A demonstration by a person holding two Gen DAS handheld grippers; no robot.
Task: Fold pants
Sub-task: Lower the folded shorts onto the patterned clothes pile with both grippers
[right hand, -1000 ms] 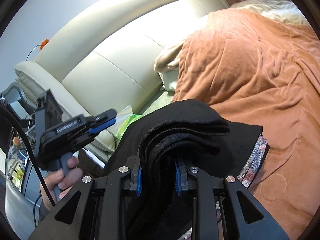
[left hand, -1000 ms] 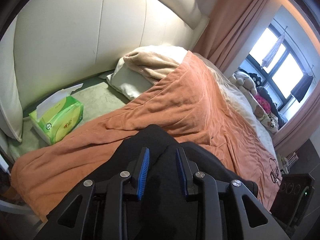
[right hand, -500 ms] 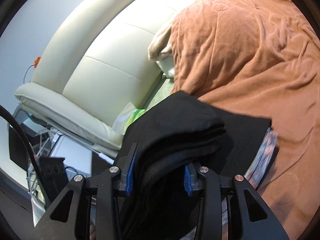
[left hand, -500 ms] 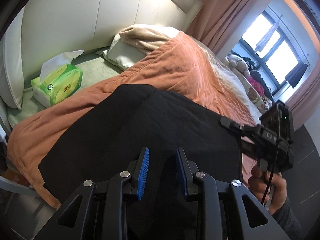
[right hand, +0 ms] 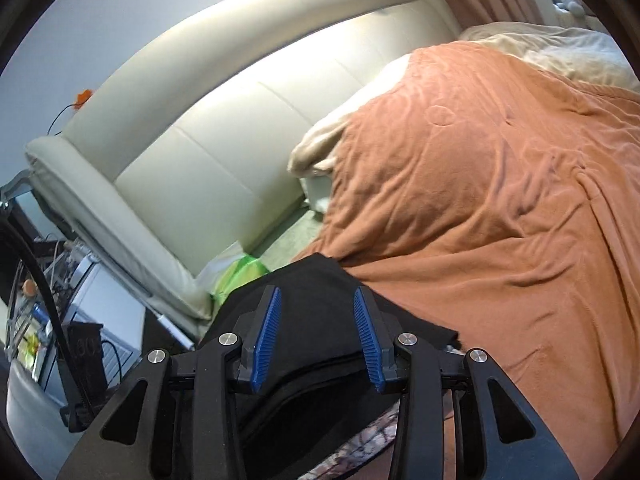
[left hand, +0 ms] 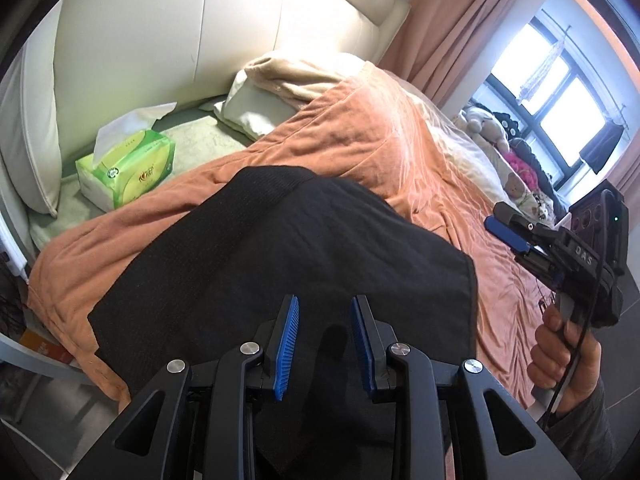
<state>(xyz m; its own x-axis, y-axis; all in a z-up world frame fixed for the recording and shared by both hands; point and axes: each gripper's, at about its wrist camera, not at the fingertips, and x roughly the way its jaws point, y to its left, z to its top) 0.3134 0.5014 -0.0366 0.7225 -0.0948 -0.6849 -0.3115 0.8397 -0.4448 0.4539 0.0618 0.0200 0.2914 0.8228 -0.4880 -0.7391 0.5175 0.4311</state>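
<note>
The black pants (left hand: pixel 288 264) lie folded on the orange blanket (left hand: pixel 360 148) of the bed, near the bed's front edge and close to the corner by the headboard. In the left wrist view they make a wide, dark, flat shape with one fold line running across the top. In the right wrist view the pants (right hand: pixel 316 280) show stacked layers at the near edge, and a strip of patterned cloth (right hand: pixel 372 432) peeks out under them.

The left gripper (left hand: pixel 325 344) hangs just above the pants. Its blue jaws stand a little way apart and hold nothing. The right gripper (right hand: pixel 318 340) is also over the pants, with its blue jaws spread wide and nothing between them. From the left wrist view you can see the right gripper (left hand: pixel 508 232) out past the right edge of the pants, held in a hand (left hand: pixel 568 356).

A green tissue box (left hand: pixel 128 168) sits on the pale green sheet (left hand: pixel 192 140) in the corner of the bed, beside the cream headboard (left hand: pixel 200 32). A white pillow (left hand: pixel 260 112) and a cream blanket (left hand: pixel 304 76) lie at the head of the bed, partly under the orange blanket. Soft toys (left hand: pixel 488 128) sit along the far edge, near the window (left hand: pixel 560 88) and pink curtains (left hand: pixel 460 20).
</note>
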